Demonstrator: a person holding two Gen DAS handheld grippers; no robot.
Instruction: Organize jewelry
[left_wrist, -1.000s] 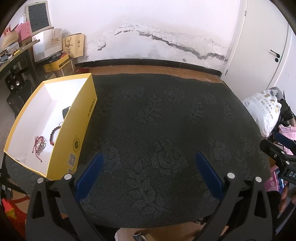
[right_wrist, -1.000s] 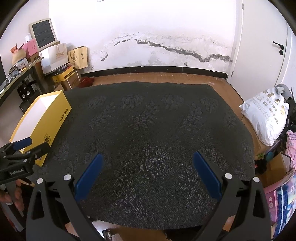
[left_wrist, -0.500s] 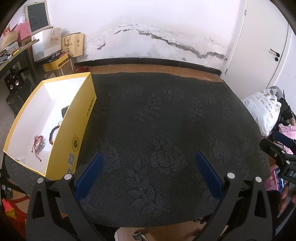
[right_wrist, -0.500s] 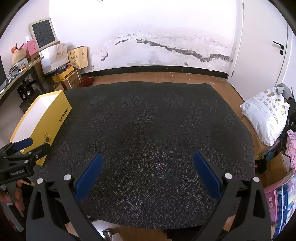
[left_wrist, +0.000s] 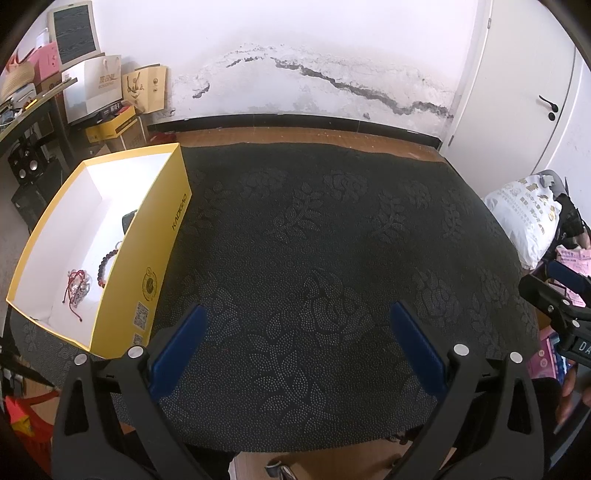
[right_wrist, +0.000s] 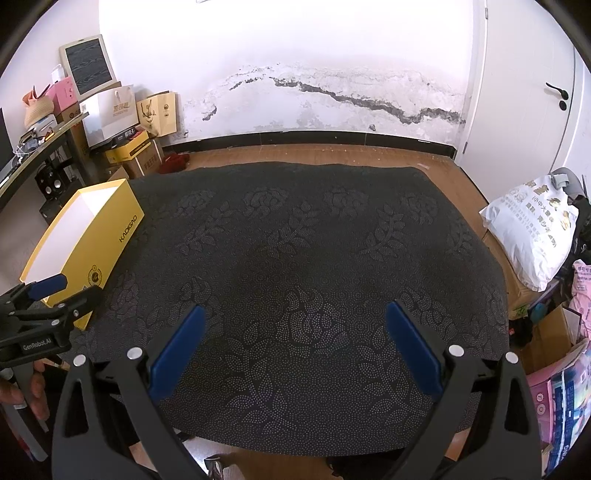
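Observation:
A yellow box (left_wrist: 162, 236) with a white inside sits at the left of a table under a dark floral cloth (left_wrist: 314, 240). In it lie a red cord bracelet with a silvery piece (left_wrist: 75, 290), a dark bead bracelet (left_wrist: 107, 260) and a dark item (left_wrist: 128, 221) half hidden by the box wall. My left gripper (left_wrist: 297, 345) hangs open over the cloth's near edge, right of the box, with nothing in it. My right gripper (right_wrist: 293, 341) is also open and empty above the cloth. From the right wrist view the yellow box (right_wrist: 99, 240) is at far left.
A white printed sack (right_wrist: 532, 236) lies on the floor to the right. Paper bags and boxes (right_wrist: 125, 122) pile up by a desk at the back left. A white door (right_wrist: 532, 85) is at the back right. Wood floor surrounds the table.
The left wrist view has drifted slightly right, so the box sits a little further left. Both grippers stay open and empty.

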